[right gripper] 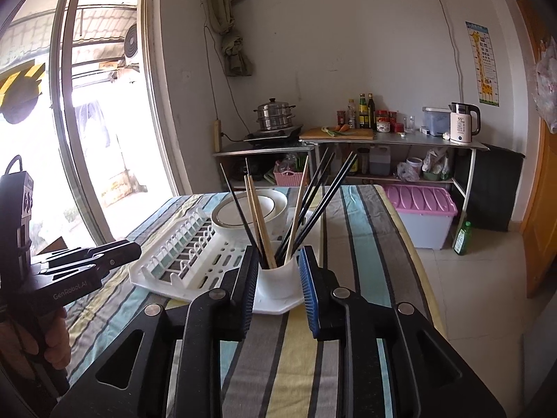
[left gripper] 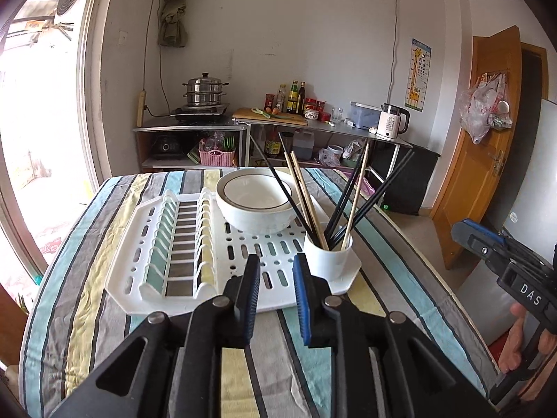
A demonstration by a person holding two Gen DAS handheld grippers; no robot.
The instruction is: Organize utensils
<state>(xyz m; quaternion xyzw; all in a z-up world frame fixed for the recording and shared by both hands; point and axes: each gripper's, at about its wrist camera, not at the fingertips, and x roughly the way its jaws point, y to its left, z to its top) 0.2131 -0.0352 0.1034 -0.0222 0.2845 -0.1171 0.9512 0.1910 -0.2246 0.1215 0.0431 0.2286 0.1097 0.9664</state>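
Observation:
A white dish rack lies on the striped tablecloth. At its right corner a white cup holds several black and wooden chopsticks standing upright. A white bowl sits at the rack's back. My left gripper is open and empty, just in front of the rack, left of the cup. My right gripper is open and empty, its fingers on either side of the cup, close in front of it. The chopsticks rise between them.
The table's right edge drops to a tiled floor with a pink-lidded bin and a green bottle. Kitchen shelves with a pot, bottles and kettle stand beyond the table. A glass door is at left.

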